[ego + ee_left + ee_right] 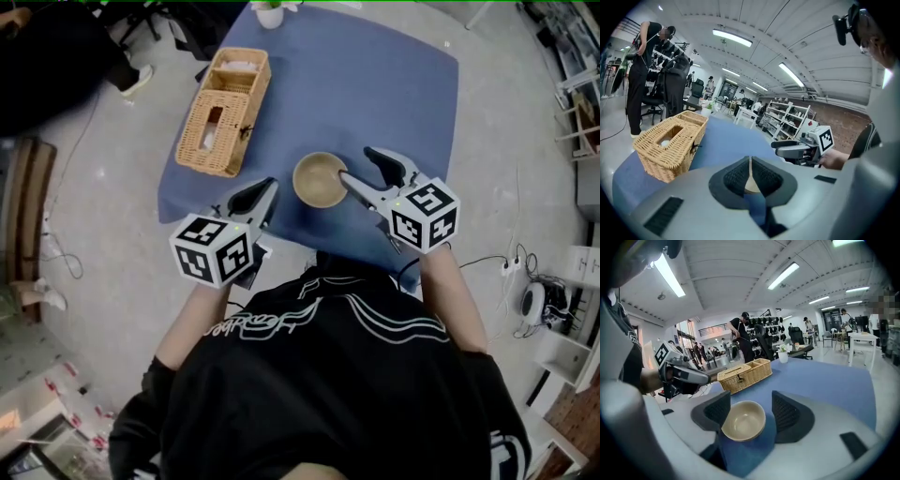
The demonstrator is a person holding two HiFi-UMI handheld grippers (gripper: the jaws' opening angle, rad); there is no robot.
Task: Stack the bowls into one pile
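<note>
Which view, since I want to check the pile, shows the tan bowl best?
The right gripper view: the bowl fills the gap past its open fingers, rim and inside plain. The head view shows it small from above on the blue table. The left gripper view shows only a tan sliver behind shut fingers.

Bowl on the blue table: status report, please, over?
Left gripper shut, empty. Right gripper open, not touching the bowl. Bowl upright on the blue cloth. Wicker basket stands well clear.

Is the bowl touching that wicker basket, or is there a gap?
Apart. The head view shows a strip of bare blue tablecloth between the bowl and the wicker basket.
</note>
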